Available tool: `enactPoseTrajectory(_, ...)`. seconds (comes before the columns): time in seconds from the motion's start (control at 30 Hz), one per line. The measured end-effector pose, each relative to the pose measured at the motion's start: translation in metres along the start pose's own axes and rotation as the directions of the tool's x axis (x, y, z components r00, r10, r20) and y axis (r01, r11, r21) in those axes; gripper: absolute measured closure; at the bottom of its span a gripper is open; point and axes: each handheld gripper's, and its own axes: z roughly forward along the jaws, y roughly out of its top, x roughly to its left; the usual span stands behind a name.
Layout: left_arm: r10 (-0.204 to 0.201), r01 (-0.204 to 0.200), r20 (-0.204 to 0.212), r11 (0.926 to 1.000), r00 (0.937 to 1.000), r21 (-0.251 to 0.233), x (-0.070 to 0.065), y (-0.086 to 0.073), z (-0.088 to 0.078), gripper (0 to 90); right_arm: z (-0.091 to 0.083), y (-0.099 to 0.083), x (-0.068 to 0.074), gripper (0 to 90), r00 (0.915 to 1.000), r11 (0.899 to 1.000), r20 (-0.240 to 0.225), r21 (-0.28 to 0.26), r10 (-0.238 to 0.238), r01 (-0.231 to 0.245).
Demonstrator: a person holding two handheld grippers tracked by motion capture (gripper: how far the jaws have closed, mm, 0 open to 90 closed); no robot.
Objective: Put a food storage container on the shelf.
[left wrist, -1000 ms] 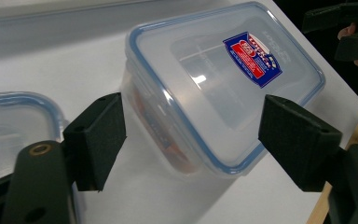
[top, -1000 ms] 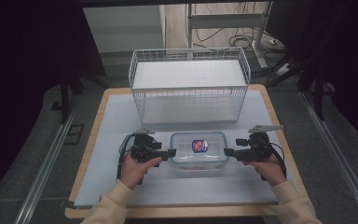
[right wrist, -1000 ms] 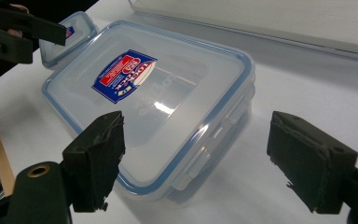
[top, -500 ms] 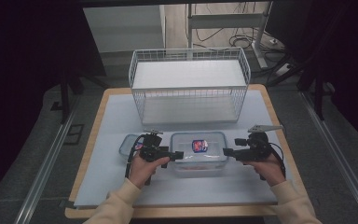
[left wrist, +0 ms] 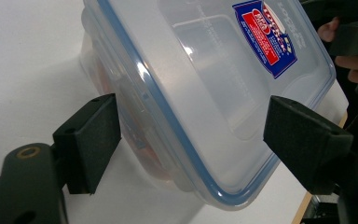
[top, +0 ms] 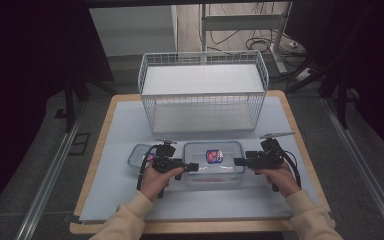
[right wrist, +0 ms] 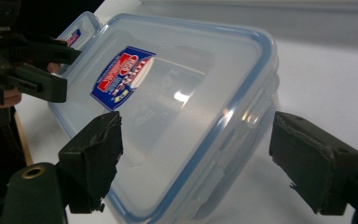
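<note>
Since the earlier frame the left gripper [top: 192, 166] has advanced from beside the small container [top: 139, 156] to the left end of the large lidded container [top: 213, 163]; the right gripper [top: 239, 161] has closed in slightly on the opposite end. At left, the small container lies flat on the table mat [top: 120, 130], partly behind the left hand [top: 156, 177]. Left gripper: jaws wide open, straddling the container's short end, gripping nothing; in the left gripper view a gap shows on each side. The large container sits at the mat's front centre, ahead of the wire basket [top: 203, 92], lid on, blue seal and label visible, something red inside. Right gripper: jaws likewise spread around the right end, not in contact. Judgement: clear rigid plastic, light, smooth and liable to slip; walls may flex under pressure. Best purchase is at both short ends, on the lid rim and latch flaps, lifted level with matched grip.
</note>
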Motion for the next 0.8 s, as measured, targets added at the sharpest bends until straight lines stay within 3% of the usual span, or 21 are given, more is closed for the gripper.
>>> enactPoseTrajectory(0.23,-0.004,0.004,0.003,1.0,1.0,-0.002,0.001,0.0,0.0,20.3,0.014,-0.001,-0.007,17.8,0.9948,0.996,-0.067,0.05,0.077,-0.073)
enactPoseTrajectory(0.33,0.005,-0.005,0.0,1.0,1.0,-0.007,0.0,0.0,-0.002,21.6,0.013,0.0,-0.008,22.6,0.9927,0.994,-0.064,0.049,0.102,-0.099)
enactPoseTrajectory(0.47,0.023,-0.023,-0.008,0.9996,0.9997,-0.018,-0.001,-0.001,-0.005,25.9,0.009,-0.001,-0.015,29.4,0.9815,0.986,-0.098,0.05,0.164,-0.16)
enactPoseTrajectory(0.8,0.026,-0.025,0.008,0.9993,0.9996,-0.029,0.001,-0.003,-0.008,31.3,0.004,-0.003,-0.018,35.1,0.9785,0.986,-0.127,0.044,0.162,-0.158)
